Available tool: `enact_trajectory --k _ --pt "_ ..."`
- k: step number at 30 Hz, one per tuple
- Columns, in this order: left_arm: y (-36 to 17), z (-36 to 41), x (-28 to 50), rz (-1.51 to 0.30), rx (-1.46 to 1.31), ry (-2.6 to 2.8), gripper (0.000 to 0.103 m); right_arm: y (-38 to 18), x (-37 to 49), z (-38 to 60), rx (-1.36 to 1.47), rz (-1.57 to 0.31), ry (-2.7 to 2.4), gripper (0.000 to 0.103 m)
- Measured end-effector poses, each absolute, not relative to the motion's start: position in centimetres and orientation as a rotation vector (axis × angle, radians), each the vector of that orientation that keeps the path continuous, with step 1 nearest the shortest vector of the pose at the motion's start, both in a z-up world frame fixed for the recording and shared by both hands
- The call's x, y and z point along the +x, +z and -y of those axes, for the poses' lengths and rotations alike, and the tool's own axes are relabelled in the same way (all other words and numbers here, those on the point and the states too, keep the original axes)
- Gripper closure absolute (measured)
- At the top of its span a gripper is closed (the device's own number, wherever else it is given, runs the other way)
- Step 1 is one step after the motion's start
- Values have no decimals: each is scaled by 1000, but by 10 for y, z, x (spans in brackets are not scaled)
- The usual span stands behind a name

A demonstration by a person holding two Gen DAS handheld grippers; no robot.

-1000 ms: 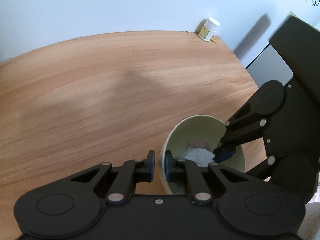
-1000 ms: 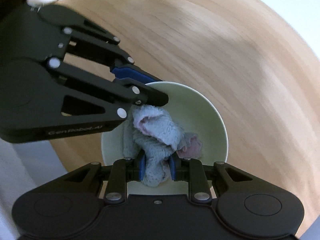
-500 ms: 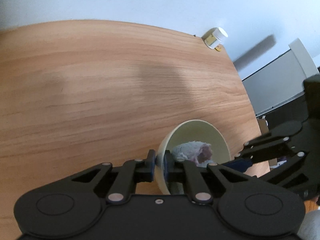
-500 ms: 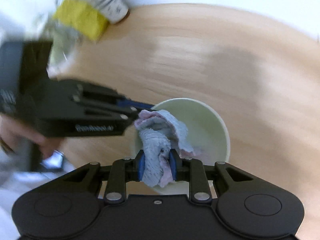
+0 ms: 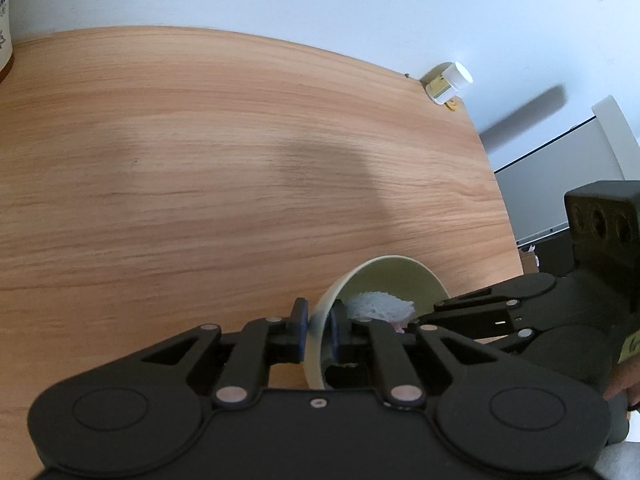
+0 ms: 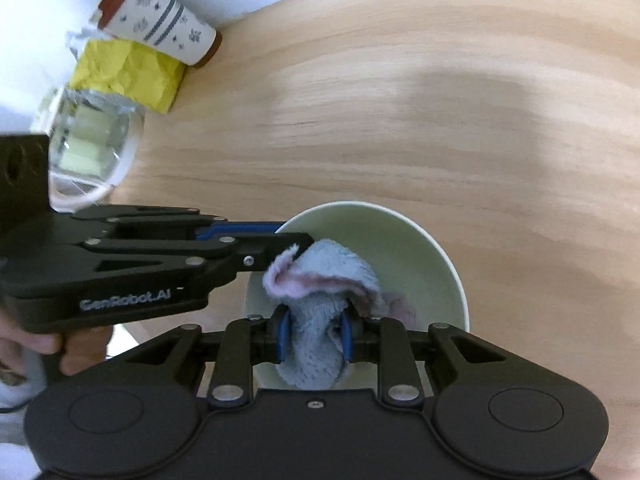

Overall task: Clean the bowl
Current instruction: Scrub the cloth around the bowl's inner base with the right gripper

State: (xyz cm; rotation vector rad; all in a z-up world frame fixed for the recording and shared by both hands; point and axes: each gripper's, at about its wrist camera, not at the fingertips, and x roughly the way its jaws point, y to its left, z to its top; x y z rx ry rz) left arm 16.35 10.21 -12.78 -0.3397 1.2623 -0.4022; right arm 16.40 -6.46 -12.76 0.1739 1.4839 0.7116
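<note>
The pale green bowl (image 6: 404,248) sits near the front edge of the wooden desk (image 6: 440,100), tilted so its opening faces toward my right side. Inside it lies a fluffy cloth (image 6: 320,280), pale blue with pink patches, bunched against the near wall and reaching down toward the bottom. My right gripper (image 6: 314,338) is clamped on a fold of this cloth, the blue pads pressing in on it from both sides, with the rest of the cloth spilling forward into the bowl. My left gripper (image 5: 318,330) is closed on the bowl's rim: one finger stands outside the wall, the other inside, and the wall is pinched between their pads. In the right wrist view the left gripper (image 6: 294,238) comes in from the left, its tips at the rim just beside the raised edge of the cloth. In the left wrist view the bowl (image 5: 384,276) and cloth (image 5: 380,304) are seen partly hidden behind the fingers, and the right gripper (image 5: 424,322) enters from the right with its tips down in the bowl. A hand (image 6: 48,344) grips the left tool's handle at the left edge. At the far left of the desk stand a clear glass container (image 6: 92,144), a crumpled yellow packet (image 6: 128,74) and a patterned white canister (image 6: 160,36) with a brown lid. A small white-capped bottle (image 5: 448,84) stands at the far right corner by the wall (image 5: 320,0).
</note>
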Motion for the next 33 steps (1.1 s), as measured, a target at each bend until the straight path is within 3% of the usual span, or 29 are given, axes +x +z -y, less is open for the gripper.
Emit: enact_trajectory --k 14,23,33 --pt "-131 -92 159 -1252 -239 -417 94 -116 114 2 -576 -1274 694 76" --pt "-132 -86 155 -1224 -187 -443 97 -75 110 15 -720 -1151 695 76" --pt "-130 -83 145 -1206 -156 -463 94 -105 118 6 -826 -1113 699 77"
